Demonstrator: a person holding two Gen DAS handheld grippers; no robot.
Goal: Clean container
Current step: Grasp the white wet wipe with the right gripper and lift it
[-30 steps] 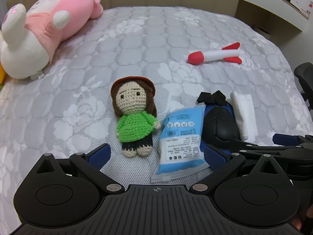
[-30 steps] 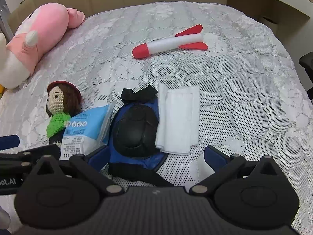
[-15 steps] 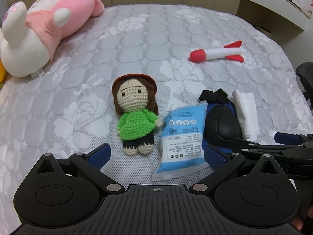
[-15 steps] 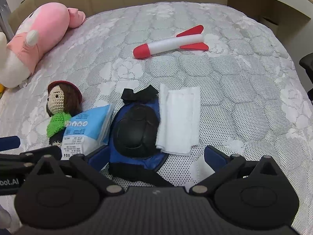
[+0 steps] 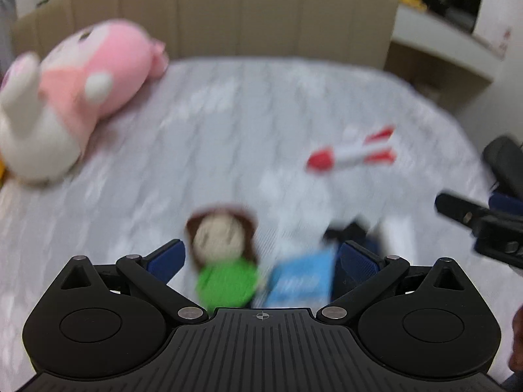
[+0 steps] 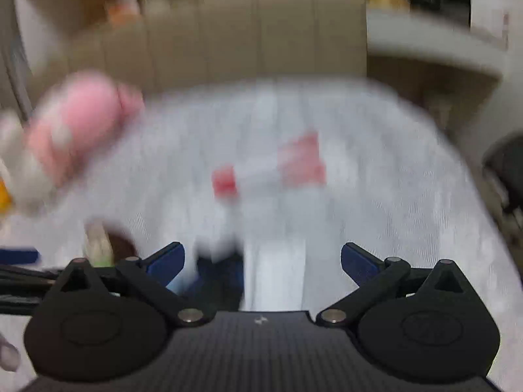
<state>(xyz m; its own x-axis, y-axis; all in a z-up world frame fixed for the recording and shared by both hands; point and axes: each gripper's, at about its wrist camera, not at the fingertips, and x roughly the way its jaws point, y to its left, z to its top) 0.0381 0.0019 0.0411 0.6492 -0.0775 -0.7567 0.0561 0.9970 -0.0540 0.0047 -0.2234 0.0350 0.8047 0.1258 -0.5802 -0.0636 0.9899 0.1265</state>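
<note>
Both views are motion-blurred. My left gripper (image 5: 261, 254) is open above the bed, and between its blue fingers lie a crochet doll in green (image 5: 225, 258) and a blue-and-white packet (image 5: 300, 281). A black and blue pad (image 5: 356, 232) lies just beyond the packet. My right gripper (image 6: 261, 254) is open too, with the pad (image 6: 219, 274) and a folded white cloth (image 6: 274, 268) smeared between its fingers. Neither gripper holds anything. The right gripper's arm (image 5: 483, 225) shows at the left view's right edge.
A red and white toy rocket (image 5: 353, 153) lies mid-bed on the grey quilted mattress (image 5: 212, 124). A big pink and white plush (image 5: 75, 98) lies at the far left. A beige headboard (image 5: 261, 16) stands behind, shelves (image 5: 441, 49) at the right, a dark chair (image 5: 506, 166) by the bed's edge.
Both cameras have swung upward fast, blurring the views. The doll, packet, pad and cloth slid down toward the fingers, and the headboard has come into sight. Both grippers stay open.
</note>
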